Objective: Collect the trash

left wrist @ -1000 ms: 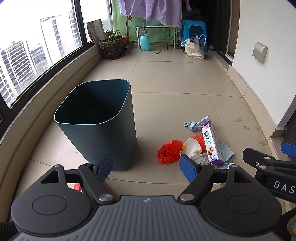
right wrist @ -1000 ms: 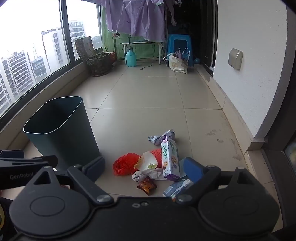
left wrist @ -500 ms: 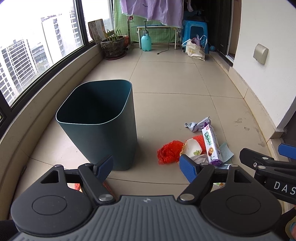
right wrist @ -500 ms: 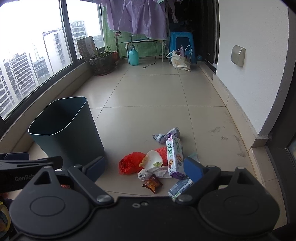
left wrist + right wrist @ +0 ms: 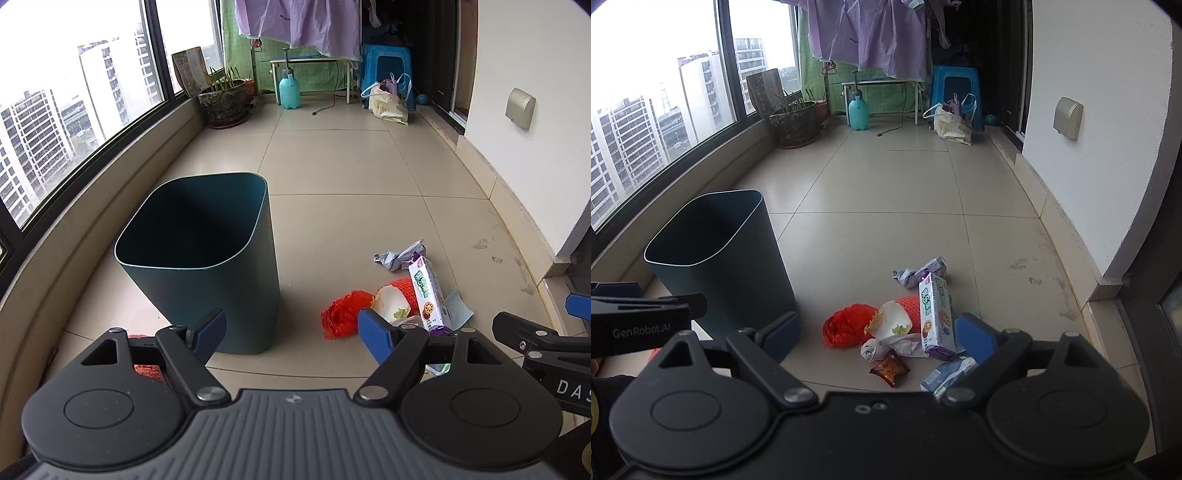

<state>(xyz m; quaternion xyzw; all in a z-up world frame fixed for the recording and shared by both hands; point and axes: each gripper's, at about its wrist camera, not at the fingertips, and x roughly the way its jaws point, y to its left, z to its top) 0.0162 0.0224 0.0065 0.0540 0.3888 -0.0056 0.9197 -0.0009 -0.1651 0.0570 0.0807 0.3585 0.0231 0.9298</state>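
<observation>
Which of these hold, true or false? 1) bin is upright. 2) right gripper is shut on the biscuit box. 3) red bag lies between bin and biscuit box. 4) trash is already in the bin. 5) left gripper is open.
1) True: the dark green bin stands upright on the tiled floor.
2) False: the right gripper is open and empty; the biscuit box lies on the floor.
3) True: the red bag sits between them.
4) False: what shows of the bin's inside looks empty; the litter is on the floor.
5) True: the left gripper is open with nothing held.
</observation>
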